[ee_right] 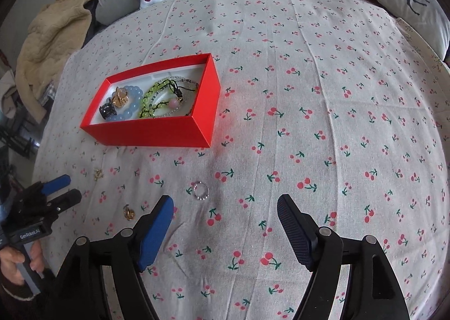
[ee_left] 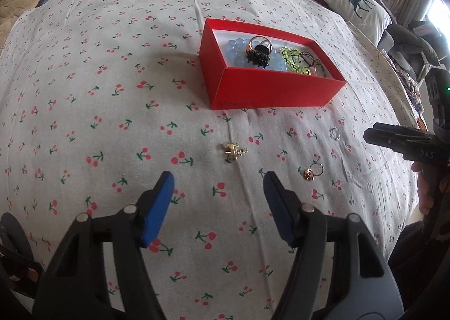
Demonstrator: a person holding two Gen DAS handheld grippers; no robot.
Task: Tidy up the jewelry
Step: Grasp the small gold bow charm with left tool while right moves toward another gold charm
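Lying just beyond left tool (ee_left: 218, 179), gold charm (ee_left: 234, 149), fingers apart

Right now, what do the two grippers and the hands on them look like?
Both grippers have black plastic frames, silver pivot pins and blue finger pads. The left gripper is marked GenRobot.AI; its bare hand shows a dark sleeve cuff. The right gripper reads DAS, with a green light above it.

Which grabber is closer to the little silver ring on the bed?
Right. The silver ring lies just ahead of the right gripper, near its left fingertip. The left gripper sits farther off, with the ring ahead and well to its right.
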